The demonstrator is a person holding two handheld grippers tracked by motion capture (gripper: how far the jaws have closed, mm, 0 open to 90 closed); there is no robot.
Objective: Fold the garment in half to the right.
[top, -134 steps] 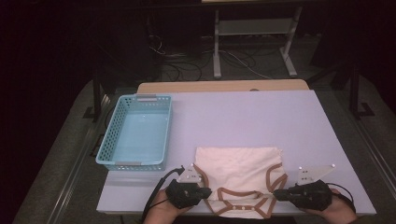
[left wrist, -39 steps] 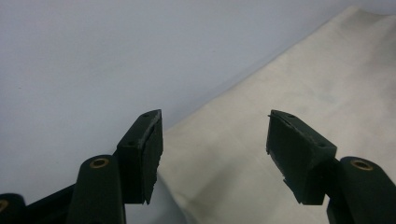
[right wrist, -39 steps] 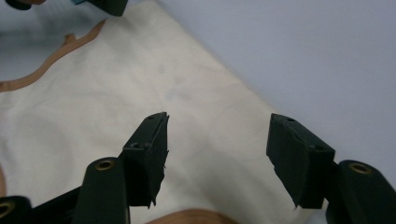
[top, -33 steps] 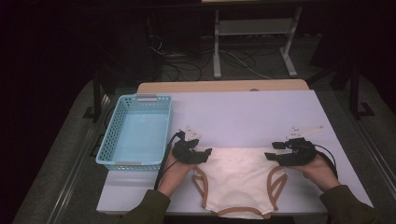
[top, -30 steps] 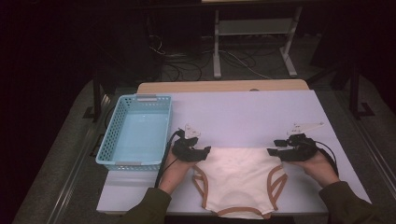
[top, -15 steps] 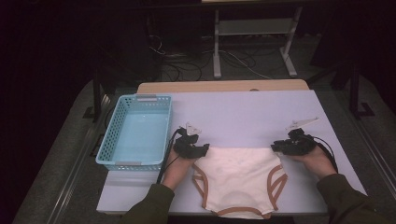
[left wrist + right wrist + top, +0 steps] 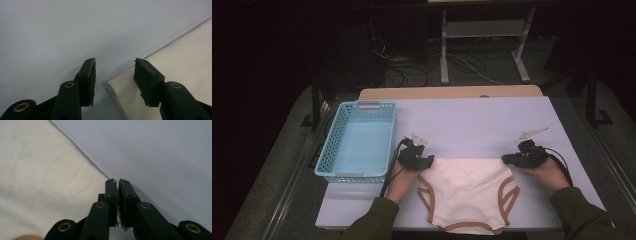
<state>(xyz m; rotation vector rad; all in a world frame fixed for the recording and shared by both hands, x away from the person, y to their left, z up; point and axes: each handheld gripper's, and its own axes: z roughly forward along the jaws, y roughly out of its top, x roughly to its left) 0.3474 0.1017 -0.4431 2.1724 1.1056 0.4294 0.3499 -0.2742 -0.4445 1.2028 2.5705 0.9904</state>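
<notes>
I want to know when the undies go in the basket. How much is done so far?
Done: the cream underwear lies flat on the table. In hand: the right gripper has just pinched its top corner, and the left gripper, jaws closing, straddles the other corner without gripping. Left: probably folding it and putting it in the empty blue basket.

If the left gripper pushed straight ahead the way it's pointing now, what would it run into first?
Probably nothing but bare table. The left gripper straddles the corner of the cream underwear, jaws open, and beyond its tips the surface looks free; depth is hard to judge.
</notes>
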